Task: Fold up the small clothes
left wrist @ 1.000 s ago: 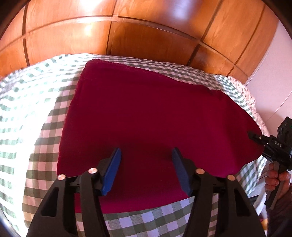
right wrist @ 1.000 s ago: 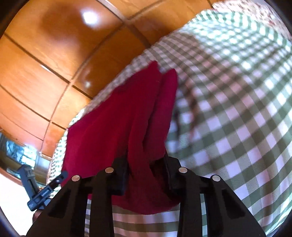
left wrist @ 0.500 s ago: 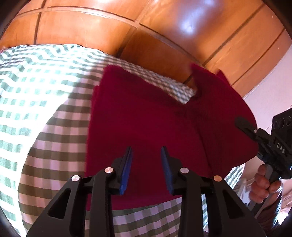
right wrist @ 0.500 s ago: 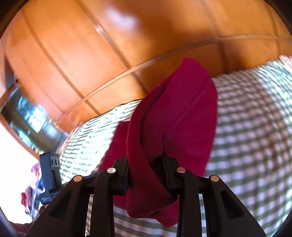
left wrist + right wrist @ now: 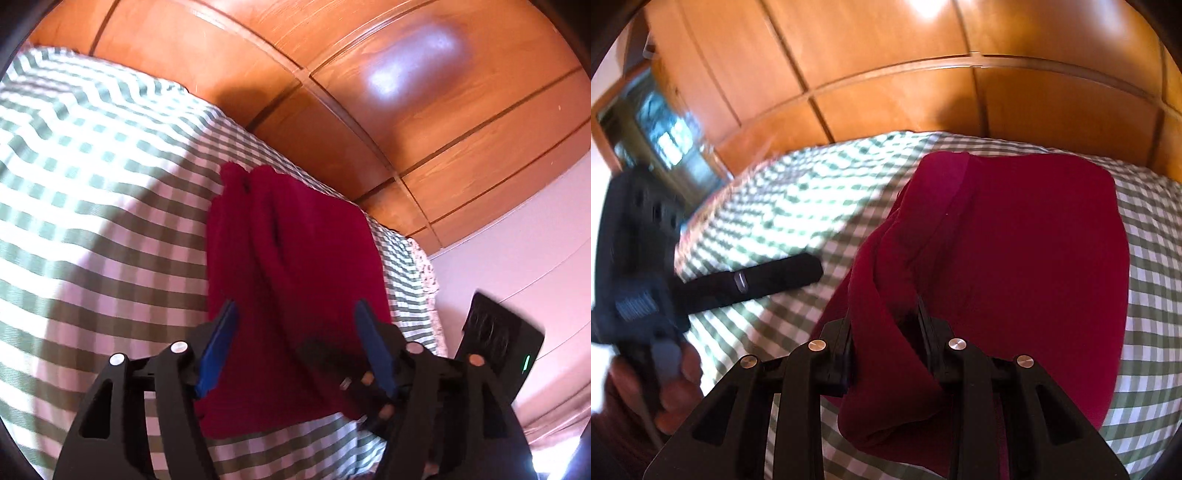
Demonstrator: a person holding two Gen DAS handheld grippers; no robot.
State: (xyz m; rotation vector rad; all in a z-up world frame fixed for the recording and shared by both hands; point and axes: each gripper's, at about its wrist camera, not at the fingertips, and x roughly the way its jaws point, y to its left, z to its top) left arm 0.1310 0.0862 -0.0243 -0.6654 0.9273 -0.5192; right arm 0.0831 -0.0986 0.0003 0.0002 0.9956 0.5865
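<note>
Crimson cloth [image 5: 1034,258] lies half-doubled on the checked bedspread [image 5: 92,221]; right gripper [image 5: 886,325] pinches its bunched edge, carrying the fold across; left gripper [image 5: 295,332] hovers spread apart, empty.

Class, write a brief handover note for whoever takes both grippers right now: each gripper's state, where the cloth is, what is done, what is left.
Left gripper: open, above the near part of the red cloth, holding nothing.
Right gripper: shut on a bunched fold of the cloth.
The cloth lies doubled over on the checked bedspread.
Done: one fold brought across.
Left: lay the held edge down, release, smooth, probably fold again.
</note>
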